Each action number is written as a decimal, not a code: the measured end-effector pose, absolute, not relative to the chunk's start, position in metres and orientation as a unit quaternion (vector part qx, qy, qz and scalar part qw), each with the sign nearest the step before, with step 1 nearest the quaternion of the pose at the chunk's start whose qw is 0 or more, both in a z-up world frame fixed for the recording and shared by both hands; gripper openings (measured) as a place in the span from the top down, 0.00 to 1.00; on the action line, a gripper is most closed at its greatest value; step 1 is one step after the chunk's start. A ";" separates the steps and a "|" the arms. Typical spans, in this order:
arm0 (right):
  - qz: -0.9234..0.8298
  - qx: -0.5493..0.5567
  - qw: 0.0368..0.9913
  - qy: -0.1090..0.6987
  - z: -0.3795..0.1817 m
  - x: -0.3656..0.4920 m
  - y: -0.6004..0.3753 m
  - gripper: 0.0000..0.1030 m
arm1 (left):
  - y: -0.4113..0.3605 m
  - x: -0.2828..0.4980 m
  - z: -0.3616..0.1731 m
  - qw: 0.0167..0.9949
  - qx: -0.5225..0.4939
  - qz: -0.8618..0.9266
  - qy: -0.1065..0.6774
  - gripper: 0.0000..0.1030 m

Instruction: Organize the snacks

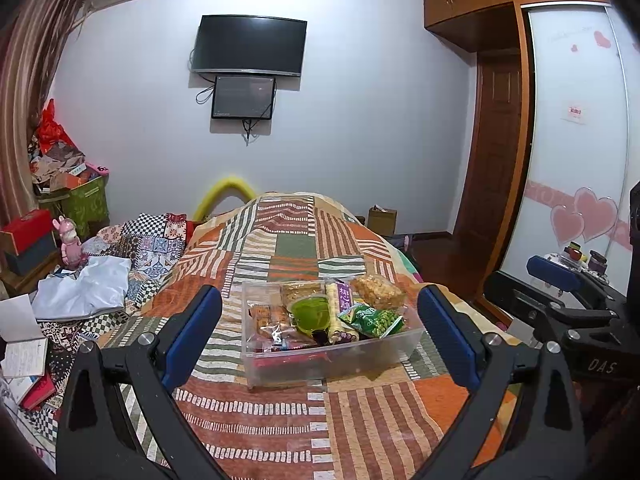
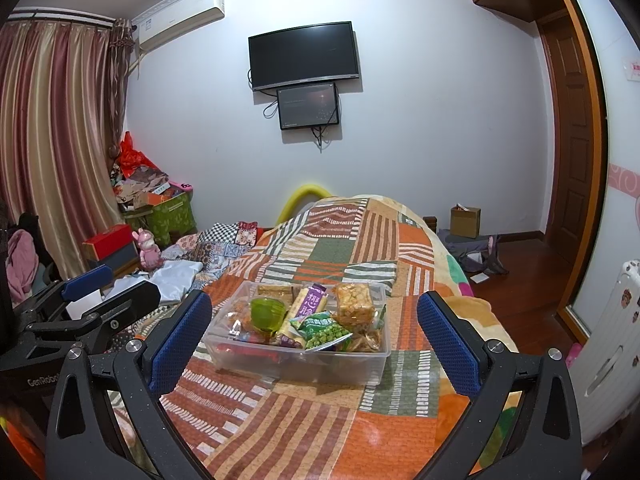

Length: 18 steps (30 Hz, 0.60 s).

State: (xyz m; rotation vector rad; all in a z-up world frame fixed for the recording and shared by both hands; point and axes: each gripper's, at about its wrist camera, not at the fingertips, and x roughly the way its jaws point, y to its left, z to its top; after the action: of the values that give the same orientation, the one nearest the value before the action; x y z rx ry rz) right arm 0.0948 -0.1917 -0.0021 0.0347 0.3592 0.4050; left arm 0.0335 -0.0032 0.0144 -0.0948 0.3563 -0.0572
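A clear plastic bin (image 1: pixel 328 364) (image 2: pixel 304 364) sits on the patchwork bedspread (image 1: pixel 280 420) (image 2: pixel 304 432), filled with snacks. Inside lie a green jelly cup (image 1: pixel 310 312) (image 2: pixel 266 312), a green pea packet (image 1: pixel 372 320) (image 2: pixel 326 334), a purple-labelled bar (image 1: pixel 342 308) (image 2: pixel 310 304) and a golden crispy block (image 1: pixel 378 290) (image 2: pixel 354 304). My left gripper (image 1: pixel 320 332) is open, level with the bin and just short of it, nothing between its blue pads. My right gripper (image 2: pixel 314 340) is open too and empty, a little short of the bin. Each gripper shows at the edge of the other's view.
The bed's left side holds a checked quilt (image 1: pixel 156 240), white cloth (image 1: pixel 84 288) and notebooks (image 1: pixel 24 352). A pink figurine (image 2: pixel 148 250), boxes and a green bin (image 2: pixel 172 216) crowd the left corner. A wardrobe (image 1: pixel 576 140), radiator (image 2: pixel 608 352) and wooden floor lie right. Screens (image 1: pixel 250 46) hang on the wall.
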 end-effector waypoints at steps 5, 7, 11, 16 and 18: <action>0.200 0.016 0.963 0.178 -0.001 0.095 -0.192 0.00 | -0.002 0.033 0.015 0.983 -0.050 -0.028 0.177 0.04; 0.200 0.017 0.963 0.177 -0.001 0.095 -0.191 0.00 | -0.002 0.033 0.015 0.982 -0.050 -0.027 0.177 0.04; 0.200 0.016 0.963 0.177 -0.001 0.095 -0.191 0.00 | -0.002 0.033 0.015 0.982 -0.052 -0.033 0.181 0.04; 0.200 0.016 0.963 0.178 -0.001 0.095 -0.191 0.00 | -0.001 0.032 0.016 0.982 -0.048 -0.030 0.179 0.01; 0.200 0.016 0.963 0.178 -0.002 0.095 -0.192 0.00 | -0.001 0.032 0.016 0.983 -0.050 -0.029 0.176 0.01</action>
State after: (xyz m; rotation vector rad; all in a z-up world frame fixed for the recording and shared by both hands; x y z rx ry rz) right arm 0.0949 -0.1920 -0.0015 0.0327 0.3600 0.4050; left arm 0.0320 -0.0012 0.0163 -0.0998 0.3545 -0.0580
